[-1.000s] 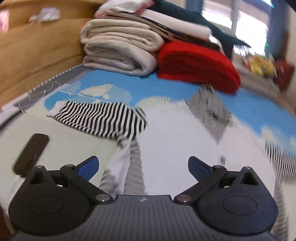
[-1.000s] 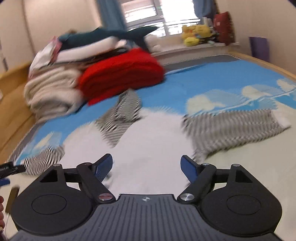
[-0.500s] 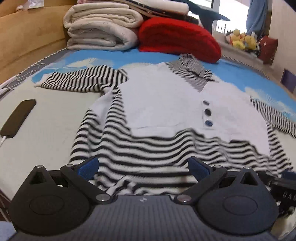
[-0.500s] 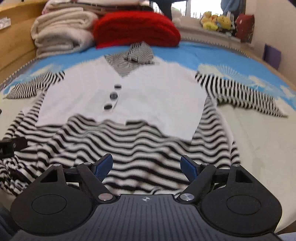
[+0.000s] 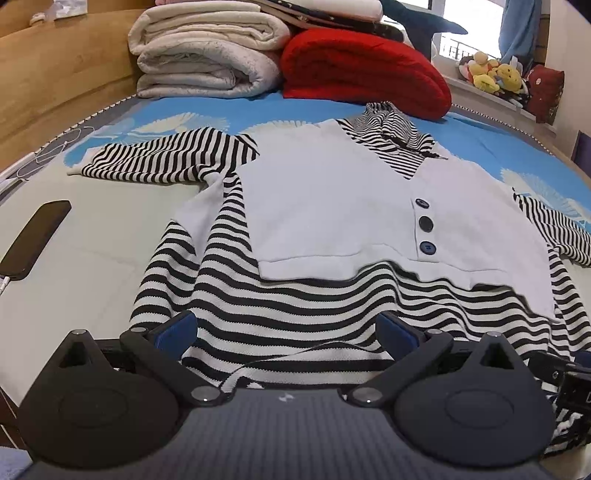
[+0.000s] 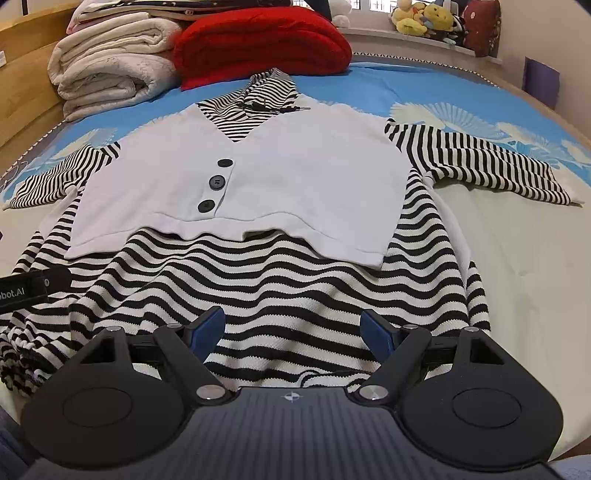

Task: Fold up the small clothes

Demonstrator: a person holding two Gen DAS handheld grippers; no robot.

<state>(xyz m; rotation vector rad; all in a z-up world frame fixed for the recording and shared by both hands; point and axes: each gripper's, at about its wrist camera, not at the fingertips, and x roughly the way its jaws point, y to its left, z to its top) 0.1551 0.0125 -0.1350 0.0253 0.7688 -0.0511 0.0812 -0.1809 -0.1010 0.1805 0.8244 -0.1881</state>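
On my left gripper (image 6: 26, 290), at the right view's left edge, I read only the cut-off lettering "obot.AI".

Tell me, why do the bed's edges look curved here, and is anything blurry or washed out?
Both wrist views are fisheye, so the blue patterned bedsheet bows outward at the edges. Left wrist view: the black-and-white striped top with white vest panel is sharp; the window behind is overexposed. Right wrist view: sharp too, evenly lit, only soft shadows under the vest hem.
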